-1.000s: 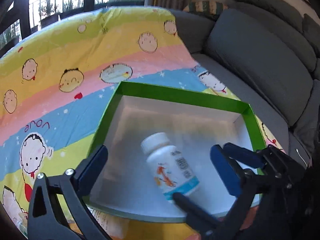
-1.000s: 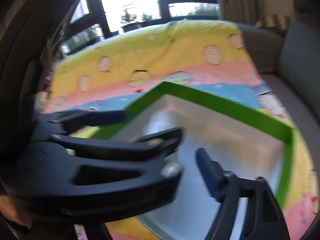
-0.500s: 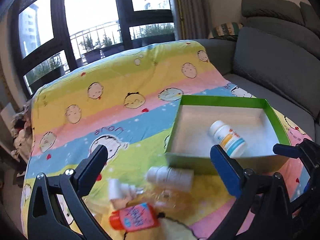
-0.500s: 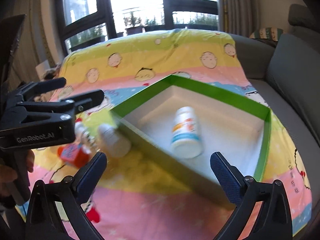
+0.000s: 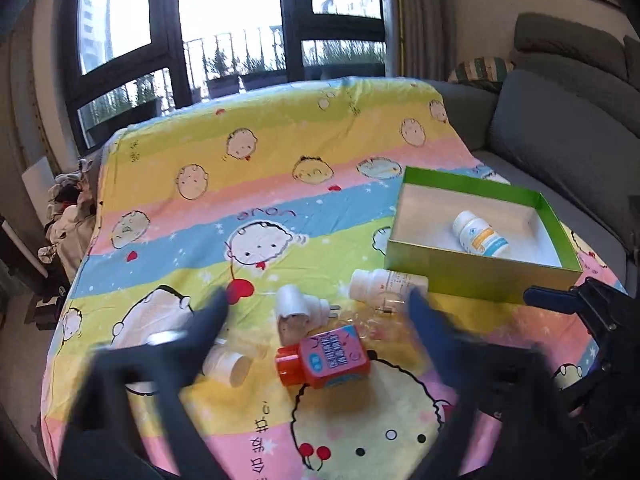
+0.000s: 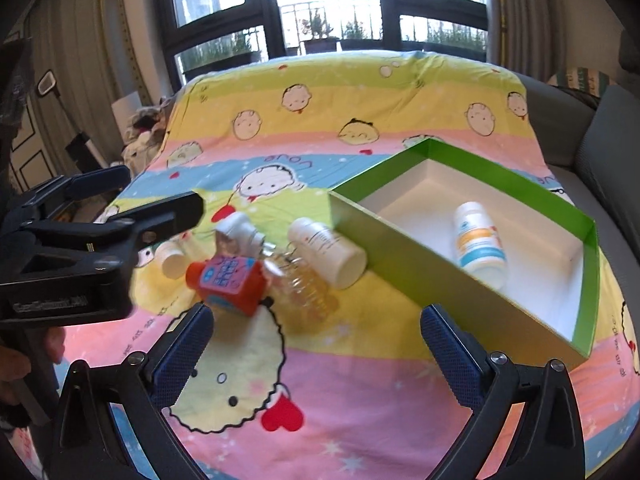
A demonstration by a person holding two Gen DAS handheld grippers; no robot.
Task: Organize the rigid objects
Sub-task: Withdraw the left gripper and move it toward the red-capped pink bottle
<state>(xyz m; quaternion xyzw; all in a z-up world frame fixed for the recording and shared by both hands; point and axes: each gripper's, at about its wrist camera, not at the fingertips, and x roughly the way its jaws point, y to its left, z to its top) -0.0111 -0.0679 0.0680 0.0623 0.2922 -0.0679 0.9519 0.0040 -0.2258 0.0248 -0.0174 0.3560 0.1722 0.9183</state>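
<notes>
A green box (image 5: pixel 484 276) (image 6: pixel 404 256) with a white inside lies on the cartoon blanket and holds a white pill bottle (image 5: pixel 478 236) (image 6: pixel 478 242) lying on its side. Left of the box lies a cluster: a red-and-pink bottle (image 5: pixel 324 356) (image 6: pixel 230 278), a white bottle (image 5: pixel 386 284) (image 6: pixel 326 250), a clear amber bottle (image 6: pixel 304 284), a white plug-like item (image 5: pixel 298 306) (image 6: pixel 238 230) and a small white jar (image 5: pixel 228 366) (image 6: pixel 172 260). My left gripper (image 5: pixel 316 316) (image 6: pixel 160 196) is open and empty above the cluster. My right gripper (image 6: pixel 316 328) is open and empty nearer me.
The blanket (image 5: pixel 256 160) covers a table-like surface. A grey sofa (image 5: pixel 568 132) stands at the right behind the box. Large windows (image 5: pixel 240 20) are at the back. Clutter lies on the floor at the left (image 5: pixel 68 208).
Both grippers have pulled back and up from the box, leaving the pill bottle inside. The left view has swung left over the cluster of bottles.
</notes>
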